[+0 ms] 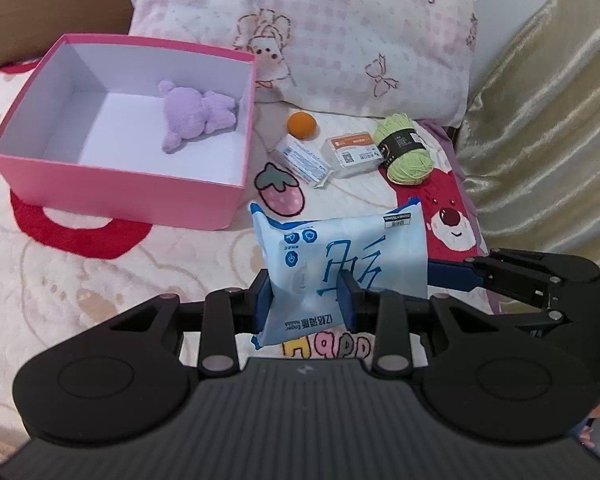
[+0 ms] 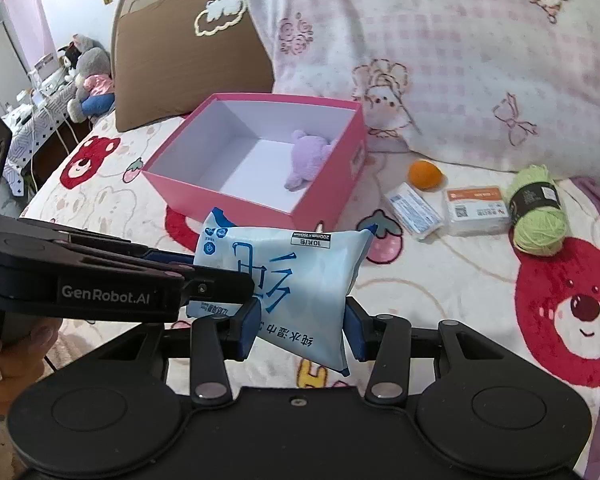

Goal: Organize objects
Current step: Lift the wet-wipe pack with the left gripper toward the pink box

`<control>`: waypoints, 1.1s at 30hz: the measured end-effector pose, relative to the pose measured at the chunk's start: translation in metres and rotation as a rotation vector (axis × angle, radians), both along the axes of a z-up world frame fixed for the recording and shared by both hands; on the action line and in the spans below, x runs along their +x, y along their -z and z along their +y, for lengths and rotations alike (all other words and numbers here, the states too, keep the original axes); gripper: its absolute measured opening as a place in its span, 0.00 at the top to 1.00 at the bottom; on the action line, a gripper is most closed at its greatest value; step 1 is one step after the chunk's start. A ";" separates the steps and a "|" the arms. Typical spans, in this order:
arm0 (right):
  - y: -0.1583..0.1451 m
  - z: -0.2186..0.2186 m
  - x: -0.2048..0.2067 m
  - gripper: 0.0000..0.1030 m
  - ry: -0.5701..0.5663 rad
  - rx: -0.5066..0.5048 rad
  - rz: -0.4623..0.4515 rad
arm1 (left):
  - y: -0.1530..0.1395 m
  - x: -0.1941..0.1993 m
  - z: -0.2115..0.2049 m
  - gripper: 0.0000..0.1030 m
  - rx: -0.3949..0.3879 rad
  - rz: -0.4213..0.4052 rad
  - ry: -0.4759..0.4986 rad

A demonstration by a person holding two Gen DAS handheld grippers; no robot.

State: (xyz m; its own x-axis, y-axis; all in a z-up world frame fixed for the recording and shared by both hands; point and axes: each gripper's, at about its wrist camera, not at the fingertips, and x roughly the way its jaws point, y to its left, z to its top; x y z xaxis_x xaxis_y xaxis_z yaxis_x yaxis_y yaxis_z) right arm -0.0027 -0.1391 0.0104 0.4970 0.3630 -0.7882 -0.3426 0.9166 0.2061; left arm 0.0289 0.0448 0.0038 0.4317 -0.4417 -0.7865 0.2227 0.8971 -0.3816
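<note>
Viewing from the left wrist: the left gripper (image 1: 306, 300) is clamped on a blue wet-wipe pack (image 1: 340, 264), held clear of the bedspread (image 1: 80, 280). Ahead and to its left stands the pink box (image 1: 120, 192), with only a purple plush toy (image 1: 196, 116) inside. Further ahead, to the right of the box, an orange ball (image 1: 301, 123), a small white-and-blue packet (image 1: 302, 162), a clear card case (image 1: 352, 152) and a green yarn skein (image 1: 406, 150) lie on the bedspread.

From the right wrist, the right gripper (image 2: 300, 328) grasps the same pack (image 2: 284, 276) at its near end, the left gripper's fingers (image 2: 168, 258) entering from the left.

Assessment: one item boxed, one in transit, four outstanding.
</note>
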 end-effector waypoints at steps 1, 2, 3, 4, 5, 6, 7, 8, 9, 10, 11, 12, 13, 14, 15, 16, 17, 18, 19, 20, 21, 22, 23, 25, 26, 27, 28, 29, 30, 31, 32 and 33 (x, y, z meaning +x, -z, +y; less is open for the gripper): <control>-0.002 0.004 0.001 0.51 -0.007 -0.009 0.001 | -0.001 0.001 0.003 0.68 -0.002 0.009 -0.002; -0.003 0.007 0.002 0.50 -0.009 -0.015 0.003 | -0.001 0.002 0.006 0.68 -0.005 0.015 -0.003; -0.004 0.011 0.003 0.50 -0.015 -0.017 0.007 | -0.002 0.003 0.009 0.68 -0.006 0.018 -0.005; -0.005 0.013 0.004 0.50 -0.020 -0.019 0.010 | -0.003 0.005 0.012 0.68 -0.006 0.020 -0.007; -0.007 0.016 0.005 0.50 -0.024 -0.019 0.013 | -0.004 0.006 0.015 0.68 -0.008 0.022 -0.009; -0.008 0.019 0.006 0.50 -0.028 -0.021 0.013 | -0.005 0.007 0.018 0.68 -0.010 0.022 -0.009; -0.009 0.022 0.007 0.50 -0.034 -0.024 0.013 | -0.007 0.008 0.020 0.68 -0.010 0.020 -0.009; -0.011 0.024 0.009 0.49 -0.038 -0.026 0.013 | -0.008 0.009 0.023 0.68 -0.011 0.018 -0.009; -0.012 0.027 0.011 0.49 -0.042 -0.028 0.013 | -0.009 0.011 0.025 0.67 -0.011 0.013 -0.007; -0.013 0.029 0.013 0.49 -0.048 -0.030 0.014 | -0.010 0.013 0.028 0.67 -0.011 0.005 -0.009; -0.013 0.032 0.015 0.49 -0.051 -0.031 0.018 | -0.010 0.015 0.031 0.67 -0.014 0.003 -0.014; -0.013 0.035 0.018 0.49 -0.054 -0.035 0.022 | -0.009 0.018 0.034 0.66 -0.016 0.006 -0.018; -0.013 0.039 0.021 0.49 -0.057 -0.042 0.024 | -0.009 0.021 0.036 0.66 -0.017 0.011 -0.021; -0.013 0.041 0.023 0.49 -0.060 -0.045 0.024 | -0.009 0.023 0.038 0.66 -0.016 0.010 -0.023; -0.013 0.044 0.025 0.49 -0.065 -0.047 0.022 | -0.009 0.025 0.041 0.66 -0.013 0.005 -0.026; -0.014 0.048 0.027 0.49 -0.073 -0.050 0.018 | -0.009 0.027 0.043 0.66 -0.011 0.001 -0.027; -0.015 0.050 0.029 0.49 -0.077 -0.050 0.015 | -0.010 0.029 0.046 0.66 -0.011 -0.002 -0.030; -0.017 0.052 0.031 0.49 -0.080 -0.049 0.014 | -0.011 0.030 0.049 0.66 -0.012 -0.005 -0.032; -0.018 0.055 0.034 0.48 -0.085 -0.048 0.014 | -0.012 0.032 0.051 0.66 -0.012 -0.007 -0.035; -0.020 0.057 0.036 0.48 -0.089 -0.048 0.014 | -0.013 0.034 0.054 0.66 -0.012 -0.010 -0.037; -0.022 0.059 0.037 0.48 -0.093 -0.050 0.012 | -0.015 0.036 0.057 0.66 -0.012 -0.013 -0.038; -0.023 0.061 0.039 0.48 -0.099 -0.056 0.008 | -0.016 0.038 0.058 0.66 -0.013 -0.015 -0.039; -0.025 0.063 0.041 0.48 -0.107 -0.061 0.005 | -0.018 0.041 0.060 0.66 -0.013 -0.017 -0.039; -0.029 0.067 0.046 0.48 -0.116 -0.063 0.006 | -0.022 0.046 0.064 0.66 -0.010 -0.020 -0.040; -0.030 0.069 0.049 0.48 -0.120 -0.064 0.006 | -0.024 0.048 0.065 0.66 -0.009 -0.023 -0.041; -0.032 0.071 0.052 0.48 -0.124 -0.063 0.004 | -0.026 0.050 0.068 0.66 -0.009 -0.025 -0.044; -0.034 0.073 0.056 0.48 -0.129 -0.062 0.000 | -0.028 0.053 0.070 0.66 -0.009 -0.029 -0.048; -0.036 0.076 0.059 0.48 -0.140 -0.061 -0.009 | -0.030 0.055 0.073 0.66 -0.007 -0.034 -0.055; -0.038 0.079 0.062 0.49 -0.156 -0.065 -0.024 | -0.033 0.057 0.077 0.65 -0.006 -0.040 -0.067; -0.042 0.082 0.064 0.50 -0.166 -0.068 -0.048 | -0.036 0.057 0.080 0.66 -0.005 -0.057 -0.082; -0.045 0.086 0.066 0.51 -0.174 -0.067 -0.066 | -0.039 0.056 0.084 0.66 -0.004 -0.074 -0.093; -0.048 0.089 0.070 0.52 -0.181 -0.066 -0.082 | -0.041 0.056 0.088 0.65 -0.004 -0.092 -0.104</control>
